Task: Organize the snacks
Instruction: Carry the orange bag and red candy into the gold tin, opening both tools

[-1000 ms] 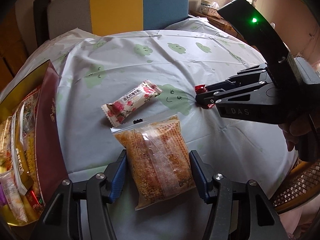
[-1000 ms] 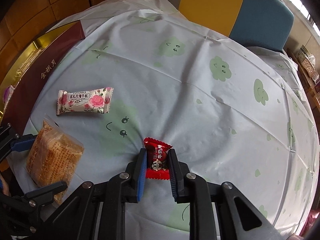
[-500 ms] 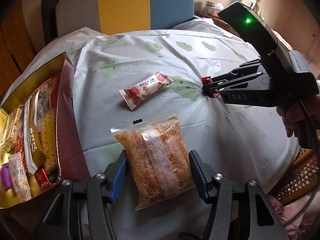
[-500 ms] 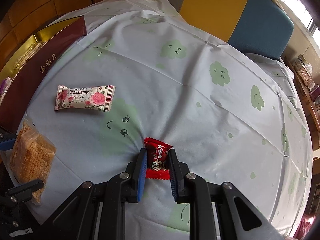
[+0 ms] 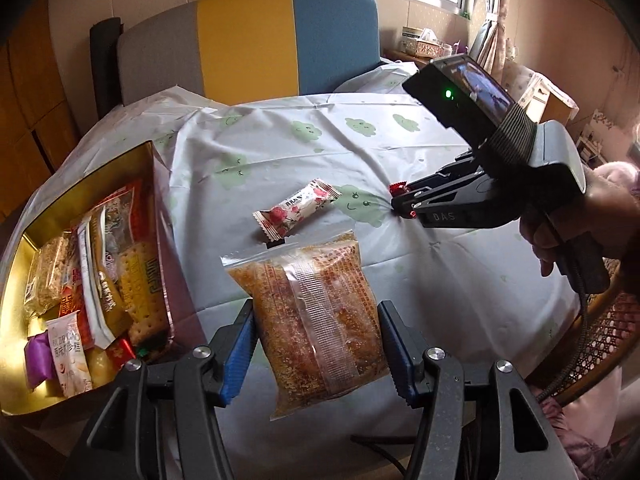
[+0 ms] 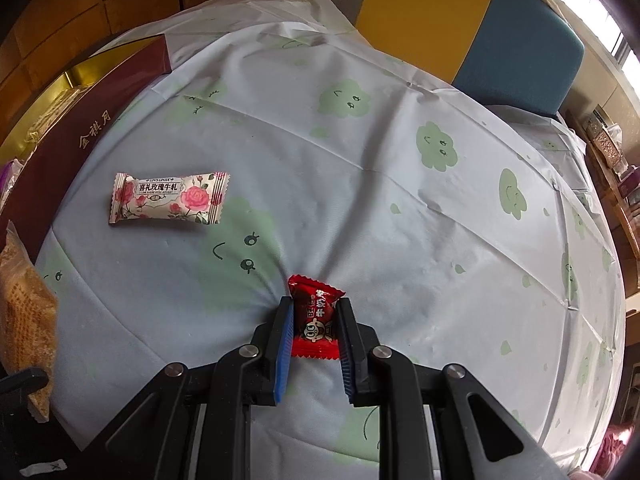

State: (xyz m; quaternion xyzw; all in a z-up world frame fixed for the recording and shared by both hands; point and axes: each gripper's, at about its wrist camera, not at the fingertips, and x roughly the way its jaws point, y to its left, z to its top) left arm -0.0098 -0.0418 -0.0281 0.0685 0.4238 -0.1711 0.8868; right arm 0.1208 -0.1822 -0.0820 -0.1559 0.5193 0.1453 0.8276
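Clear-wrapped golden-brown crispy snack pack (image 5: 310, 312) clamped in left tongs (image 5: 316, 344); small red foil candy (image 6: 316, 316) clamped in right tongs (image 6: 314, 322) on surface (image 6: 400, 220).

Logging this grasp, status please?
Left gripper shut on crumb snack bag, lifted. Right gripper shut on red candy. Rose nougat loose on tablecloth.
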